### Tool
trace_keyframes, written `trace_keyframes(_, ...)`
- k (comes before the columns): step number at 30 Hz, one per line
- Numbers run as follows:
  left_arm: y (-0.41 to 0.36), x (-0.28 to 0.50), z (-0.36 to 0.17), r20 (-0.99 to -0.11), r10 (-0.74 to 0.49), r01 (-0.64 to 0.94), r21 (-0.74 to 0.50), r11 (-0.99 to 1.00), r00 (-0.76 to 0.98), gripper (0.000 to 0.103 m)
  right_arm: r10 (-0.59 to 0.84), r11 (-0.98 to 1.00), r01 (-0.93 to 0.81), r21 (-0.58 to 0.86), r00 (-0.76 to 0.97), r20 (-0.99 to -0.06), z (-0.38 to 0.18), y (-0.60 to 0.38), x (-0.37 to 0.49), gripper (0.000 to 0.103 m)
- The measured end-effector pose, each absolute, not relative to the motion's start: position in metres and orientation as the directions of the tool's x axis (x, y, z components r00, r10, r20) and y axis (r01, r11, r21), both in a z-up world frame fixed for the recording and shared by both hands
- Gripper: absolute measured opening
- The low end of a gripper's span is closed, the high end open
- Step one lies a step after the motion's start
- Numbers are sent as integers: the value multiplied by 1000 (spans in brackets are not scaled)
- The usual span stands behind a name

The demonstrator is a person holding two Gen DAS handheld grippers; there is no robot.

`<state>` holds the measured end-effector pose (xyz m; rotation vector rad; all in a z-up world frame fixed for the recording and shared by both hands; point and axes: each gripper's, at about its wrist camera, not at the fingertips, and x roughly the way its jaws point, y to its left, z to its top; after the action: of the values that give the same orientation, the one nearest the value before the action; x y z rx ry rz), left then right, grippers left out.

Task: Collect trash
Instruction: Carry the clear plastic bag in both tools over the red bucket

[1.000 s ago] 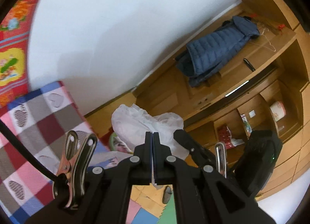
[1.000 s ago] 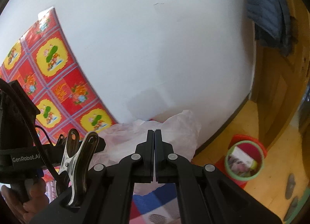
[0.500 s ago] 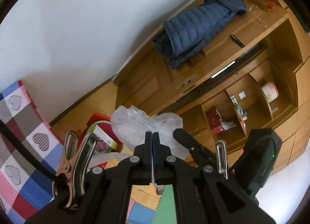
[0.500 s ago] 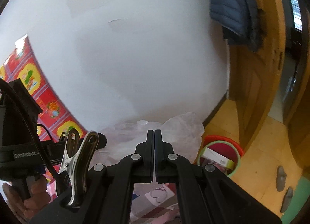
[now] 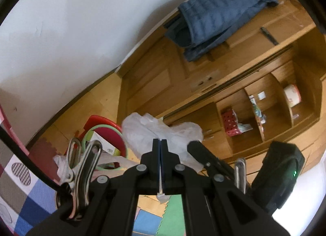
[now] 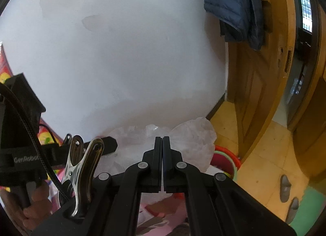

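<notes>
A crumpled translucent plastic bag [image 5: 163,130] hangs bunched in front of my left gripper [image 5: 160,141], which is shut on it; a scrap of the film pokes out below the fingers. My right gripper [image 6: 162,139] is also shut on the same bag [image 6: 193,138], and its tip [image 5: 192,145] reaches into the bag from the right. The left gripper [image 6: 113,144] and the hand holding it show at the left of the right wrist view. A red trash bin with a green rim [image 5: 106,132] stands on the floor below and beyond the bag, with a white box inside it. The bag hides most of the bin [image 6: 228,158] in the right wrist view.
The white wall [image 6: 122,52] meets the wooden floor just behind the bin. A blue quilted jacket [image 5: 220,13] hangs on a wooden door [image 6: 254,93] beside open wooden shelves [image 5: 254,113]. A checkered quilt [image 5: 18,185] lies at the left, coloured foam mats [image 5: 154,219] below, and slippers [image 6: 285,183] by the doorway.
Both views have swung away from the quilt and red patterned cloth toward the floor corner. The bin and wardrobe now look nearer. Both grippers stayed shut on the bag.
</notes>
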<state>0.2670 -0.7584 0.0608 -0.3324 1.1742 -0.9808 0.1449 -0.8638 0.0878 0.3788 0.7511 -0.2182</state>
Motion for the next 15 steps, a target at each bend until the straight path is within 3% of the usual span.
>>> trace_keyframes(5, -783, 296, 43, -616, -787, 437, -699, 567, 35, 0, -38, 903, 335, 270, 688, -725, 64, -891, 167, 1)
trace_keyframes(15, -839, 322, -12, -702, -712, 458, -644, 613, -35, 0, -15, 849, 404, 342, 663, -748, 11, -940, 192, 1)
